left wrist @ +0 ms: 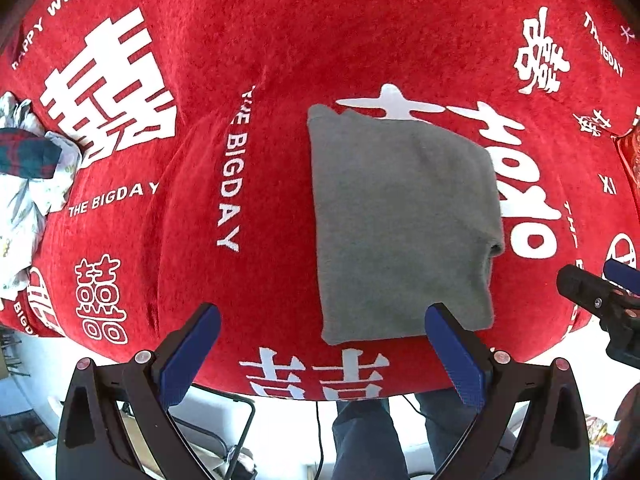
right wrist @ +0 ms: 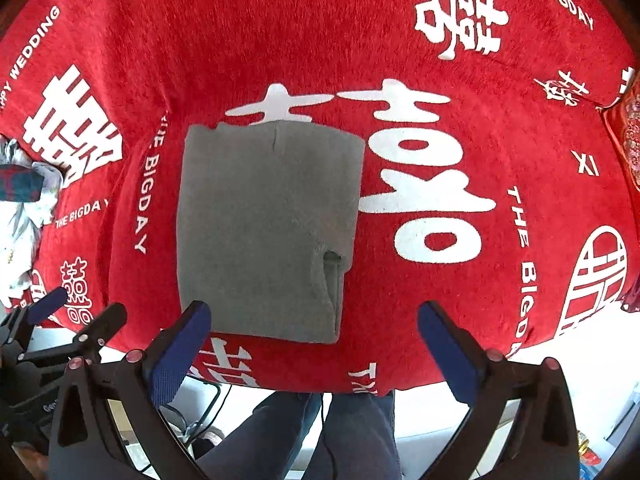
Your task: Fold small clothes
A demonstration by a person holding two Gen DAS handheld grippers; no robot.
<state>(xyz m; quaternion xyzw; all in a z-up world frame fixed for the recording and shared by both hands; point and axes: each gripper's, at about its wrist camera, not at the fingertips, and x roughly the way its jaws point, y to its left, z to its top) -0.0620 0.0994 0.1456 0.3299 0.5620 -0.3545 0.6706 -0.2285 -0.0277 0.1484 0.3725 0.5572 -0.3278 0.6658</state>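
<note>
A red cloth (left wrist: 280, 40) printed with white wedding lettering covers the surface. A folded grey garment (left wrist: 400, 220) lies flat near its front edge (a pile of patterned clothes (left wrist: 24, 184) sits at the left edge). Left hand-held gripper (left wrist: 322, 354) and right hand-held gripper (right wrist: 314, 352) hover above, both spread wide, holding nothing.

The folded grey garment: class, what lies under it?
The grey garment lies on the red cloth, covering part of its large white characters. What is under the cloth is hidden.
</note>
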